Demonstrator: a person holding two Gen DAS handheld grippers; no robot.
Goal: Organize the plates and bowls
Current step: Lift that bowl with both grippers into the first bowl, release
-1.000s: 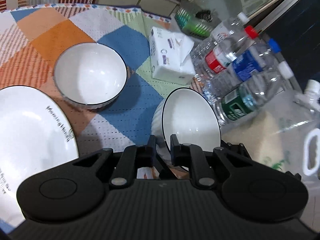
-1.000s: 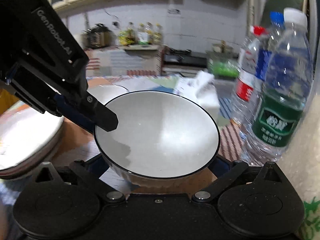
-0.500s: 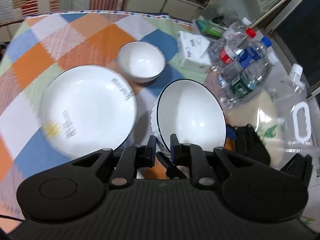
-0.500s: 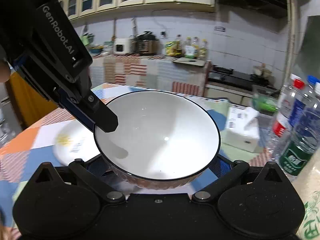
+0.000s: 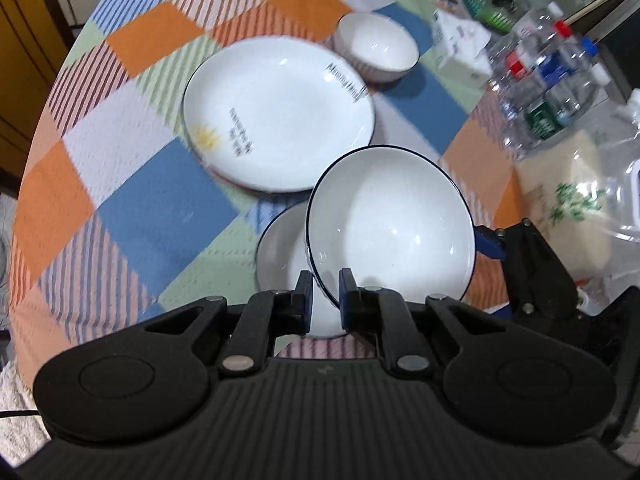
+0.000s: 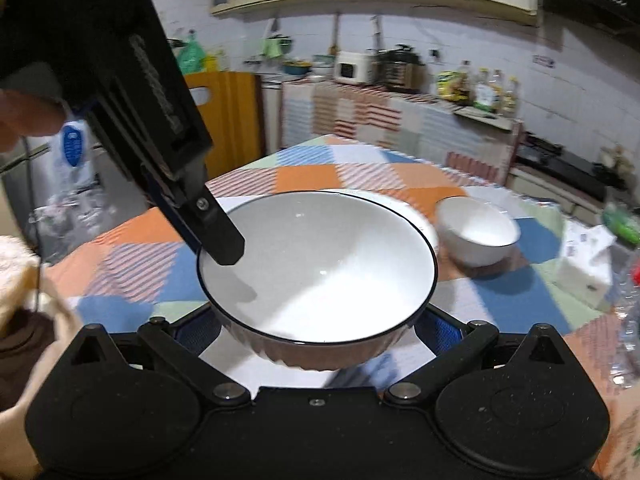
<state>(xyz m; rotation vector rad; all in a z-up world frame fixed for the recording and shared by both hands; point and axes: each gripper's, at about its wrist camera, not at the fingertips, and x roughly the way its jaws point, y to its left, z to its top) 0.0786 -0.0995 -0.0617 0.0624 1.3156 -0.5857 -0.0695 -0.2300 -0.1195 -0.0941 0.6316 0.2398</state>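
**Two tools on one bowl above the checked tabletop**

From the left wrist we count three bowls and one plate. The left tool [image 5: 325, 294] is pinched shut on the near rim of the held bowl [image 5: 394, 236], which is tilted and lifted off the tabletop [image 5: 132, 204]. At that bowl's far right side we see a blue pad of the right tool [image 5: 490, 242] touching its rim; the second pad is hidden. A second bowl [image 5: 280, 248] sits directly beneath the held one, mostly covered by it, so only its left arc shows. The plate [image 5: 280, 116], printed with dark lettering and a yellow mark, lies near the middle of the tabletop. The small bowl [image 5: 378, 46] stands just beyond the plate toward the far edge. Toward the far right edge we make out a tissue pack [image 5: 460, 50] and a cluster of water bottles [image 5: 548, 92]; blur keeps us from counting the bottles reliably, though caps in red, blue and white show.

From the right wrist we count two bowls clearly. The right tool [image 6: 320, 328] clamps the held bowl [image 6: 320, 268] by its outer wall, one blue pad on each side. The left tool [image 6: 218, 244] comes down from the upper left and grips the rim. The small bowl [image 6: 478, 236] stands beyond on the tabletop [image 6: 304, 172]. The plate is only a thin white sliver behind the held bowl, and the bowl underneath is hidden entirely. A fingertip [image 6: 28, 118] shows at the left edge, cut off.
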